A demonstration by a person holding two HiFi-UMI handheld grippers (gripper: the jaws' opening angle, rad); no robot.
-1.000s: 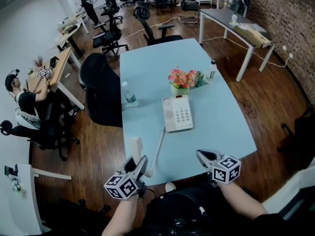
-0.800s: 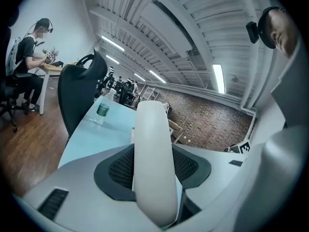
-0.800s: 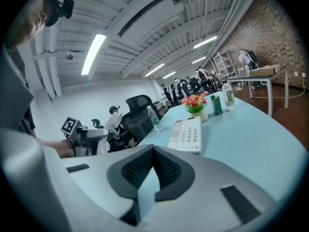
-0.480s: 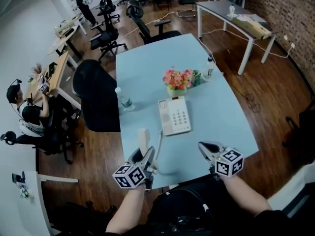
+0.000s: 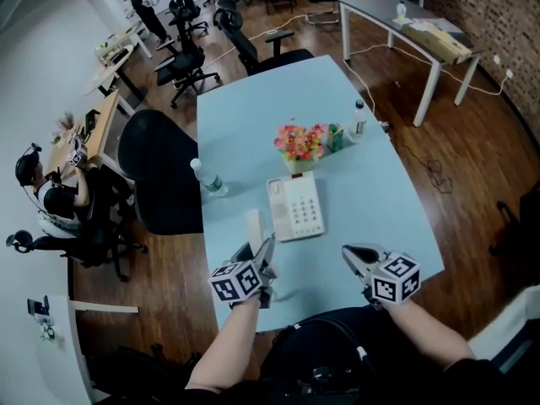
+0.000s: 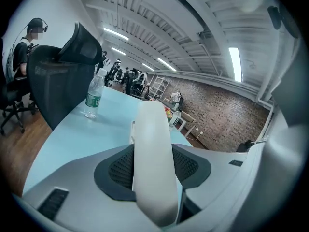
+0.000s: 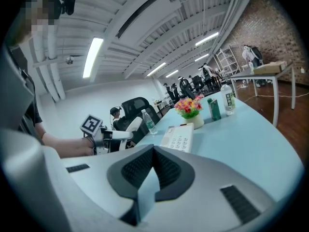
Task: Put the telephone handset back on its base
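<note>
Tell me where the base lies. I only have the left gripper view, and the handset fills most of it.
Observer: In the head view the base lies on the table, just right of the handset. Its empty cradle is on the side facing the handset.
Operator: Are the two touching?
Observer: No. The left tool grips the handset at its lower end, and a strip of bare table shows between the handset and the base.
Operator: And the right tool?
Observer: The right tool is near the table's front edge, right of the base, jaws together on nothing.
</note>
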